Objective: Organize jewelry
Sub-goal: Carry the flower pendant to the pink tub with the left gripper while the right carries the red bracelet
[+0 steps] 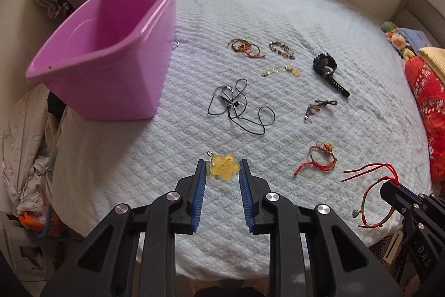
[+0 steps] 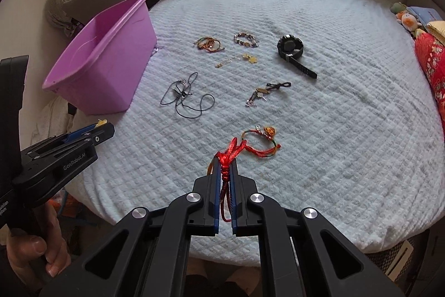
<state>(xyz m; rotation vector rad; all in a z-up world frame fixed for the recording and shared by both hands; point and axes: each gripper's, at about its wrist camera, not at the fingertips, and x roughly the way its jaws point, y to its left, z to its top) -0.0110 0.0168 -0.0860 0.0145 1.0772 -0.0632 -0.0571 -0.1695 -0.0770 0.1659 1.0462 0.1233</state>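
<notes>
**Two pieces of jewelry lifted off the bed**

The left gripper (image 1: pixel 222 167) holds a yellow flower charm (image 1: pixel 224 166) between its blue pads, jaws narrowed onto it. The charm is translucent amber plastic with the word FASHION stamped across it and a small metal ring at its upper left. It hangs above the pale quilted blanket (image 1: pixel 278 4).

The right gripper (image 2: pixel 225 166) is clamped tight on the knotted red cords of a string bracelet (image 1: pixel 374 209). From the left wrist view the bracelet dangles as a loop of red, green and yellow thread with a small silver heart charm, its loose red tails sticking out to the left.

Still lying on the blanket are a second red woven bracelet (image 2: pixel 260 141) with an orange bead, just beyond the right gripper's tips; a black cord necklace (image 1: pixel 236 105) in loose loops; a small cluster of metal charms (image 1: pixel 317 109) on a dark cord; a black watch (image 1: pixel 328 70); a thin gold chain (image 1: pixel 281 71) with a yellow flower at one end; and two beaded bracelets (image 1: pixel 246 48), brownish and near each other, farther back.

A purple plastic tub (image 1: pixel 111 52) stands at the blanket's left edge, well apart from both grippers. A person's hand (image 2: pixel 30 249) grips the left gripper's handle in the right wrist view.
</notes>
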